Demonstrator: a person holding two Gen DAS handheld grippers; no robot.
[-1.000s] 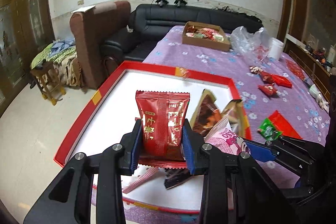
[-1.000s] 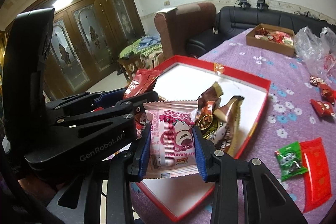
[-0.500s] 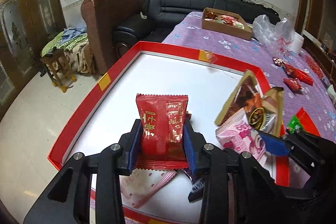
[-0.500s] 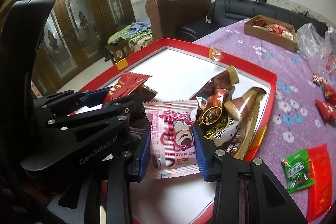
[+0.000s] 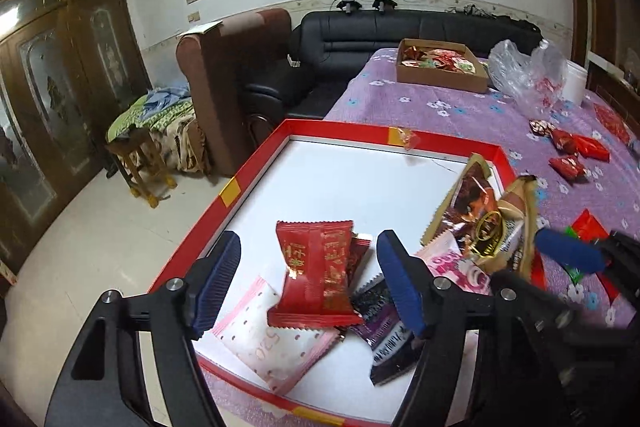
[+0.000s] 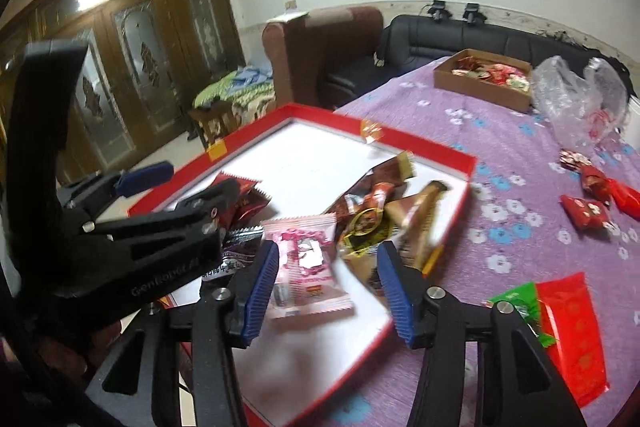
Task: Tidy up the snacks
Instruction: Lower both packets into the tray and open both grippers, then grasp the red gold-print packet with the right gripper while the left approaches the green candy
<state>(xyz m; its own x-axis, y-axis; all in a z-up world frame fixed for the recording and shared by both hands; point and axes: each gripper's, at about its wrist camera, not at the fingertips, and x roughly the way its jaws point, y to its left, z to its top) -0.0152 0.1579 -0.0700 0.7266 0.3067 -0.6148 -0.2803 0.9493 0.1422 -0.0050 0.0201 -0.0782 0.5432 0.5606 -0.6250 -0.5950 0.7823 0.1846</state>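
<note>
My left gripper [image 5: 308,279] is open and its jaws are still opening. The red snack packet [image 5: 316,275] lies loose between them on other packets, clear of both pads. It rests in the red-rimmed white tray [image 5: 256,167]. My right gripper [image 6: 326,287] is also open and opening. The pink packet [image 6: 304,267] sits blurred between its jaws, well clear of the right pad. Brown foil packets [image 6: 372,215] lie just beyond it in the tray [image 6: 400,143]. The left gripper [image 6: 188,183] shows at the left of the right wrist view, over the red packet [image 6: 244,203].
A pink-white packet [image 5: 272,343] and a dark purple one [image 5: 380,323] lie at the tray's near edge. On the purple cloth are a cardboard box of snacks [image 5: 440,67], a plastic bag [image 5: 524,75], loose red packets [image 5: 572,155] and a green-and-red packet [image 6: 560,327].
Both grippers have opened and let go. The red packet has dropped from the left jaws onto the pile, and the pink packet has tipped down from the right jaws into the tray.
</note>
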